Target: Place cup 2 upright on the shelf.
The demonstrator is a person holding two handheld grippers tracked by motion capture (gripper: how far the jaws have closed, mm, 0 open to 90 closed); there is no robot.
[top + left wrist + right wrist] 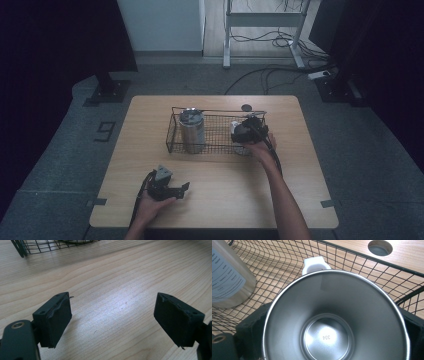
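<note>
Gripping steel cup (327, 325) inside right end of wire basket (172, 135), right of tall steel canister (191, 131). Right gripper (247, 131) pinching cup across its sides. Left gripper (172, 190) idling near left on table (225, 200), jaws spread, nothing between. Likely seating cup in basket; next calling for lowering upright to mesh floor before releasing.

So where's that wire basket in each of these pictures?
High view: the wire basket sits mid-table, toward the far edge.
Left gripper view: its corner is at the top left.
Right gripper view: its mesh lies behind the steel cup.
Shared landmark: the wooden table.
</note>
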